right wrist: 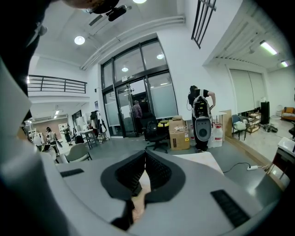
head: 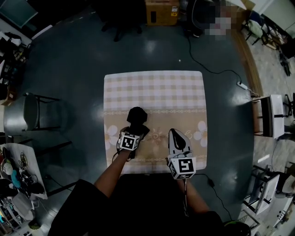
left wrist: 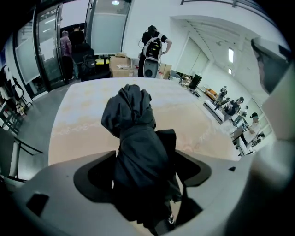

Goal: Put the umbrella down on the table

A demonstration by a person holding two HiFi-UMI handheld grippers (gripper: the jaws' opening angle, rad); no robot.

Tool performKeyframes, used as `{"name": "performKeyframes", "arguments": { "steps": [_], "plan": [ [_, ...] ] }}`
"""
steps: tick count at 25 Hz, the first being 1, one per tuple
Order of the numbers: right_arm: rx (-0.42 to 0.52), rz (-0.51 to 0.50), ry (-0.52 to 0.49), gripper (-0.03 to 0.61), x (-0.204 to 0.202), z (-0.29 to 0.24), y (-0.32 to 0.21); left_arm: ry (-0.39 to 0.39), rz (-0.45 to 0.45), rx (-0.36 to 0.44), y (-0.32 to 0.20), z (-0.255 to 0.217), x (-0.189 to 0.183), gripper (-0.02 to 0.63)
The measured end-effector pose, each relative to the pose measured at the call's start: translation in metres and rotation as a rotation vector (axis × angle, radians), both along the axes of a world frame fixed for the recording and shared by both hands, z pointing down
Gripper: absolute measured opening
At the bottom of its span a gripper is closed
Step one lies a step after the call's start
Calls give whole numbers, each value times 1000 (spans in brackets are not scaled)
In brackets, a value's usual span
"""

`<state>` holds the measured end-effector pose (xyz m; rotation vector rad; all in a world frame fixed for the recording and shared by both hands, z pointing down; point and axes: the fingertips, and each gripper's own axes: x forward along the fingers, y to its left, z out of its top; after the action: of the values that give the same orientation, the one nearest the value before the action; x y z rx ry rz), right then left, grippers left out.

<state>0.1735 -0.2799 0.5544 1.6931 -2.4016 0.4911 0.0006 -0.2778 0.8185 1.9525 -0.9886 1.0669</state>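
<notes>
A folded black umbrella [head: 137,116] lies on the table's checked cloth [head: 156,87], left of the middle. My left gripper [head: 136,127] reaches steeply down over its near end. In the left gripper view the umbrella [left wrist: 133,124] runs between the two wide-apart jaws of my left gripper [left wrist: 146,156]; a sliver of table shows between the left pad and the fabric, so the gripper is open. My right gripper [head: 174,132] hovers over the table's front right part. Its pads [right wrist: 156,173] meet at the tips of the right gripper [right wrist: 145,154], which is shut with nothing between them.
The table stands on a dark floor. A grey chair [head: 31,112] is to the left, a cardboard box [head: 161,11] behind, a cable with a power strip [head: 242,85] and a chair [head: 268,115] to the right. A person [left wrist: 154,44] stands far back.
</notes>
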Motion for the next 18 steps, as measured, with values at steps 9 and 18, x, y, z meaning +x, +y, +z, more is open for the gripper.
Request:
{"name": "performKeyframes", "arguments": {
  "steps": [9, 18],
  "plan": [
    [19, -16, 4, 17, -37, -20, 43, 167, -27, 199, 26, -102, -9, 391],
    [154, -65, 51, 17, -90, -87, 93, 469, -176, 461, 66, -242, -34, 373]
  ]
}}
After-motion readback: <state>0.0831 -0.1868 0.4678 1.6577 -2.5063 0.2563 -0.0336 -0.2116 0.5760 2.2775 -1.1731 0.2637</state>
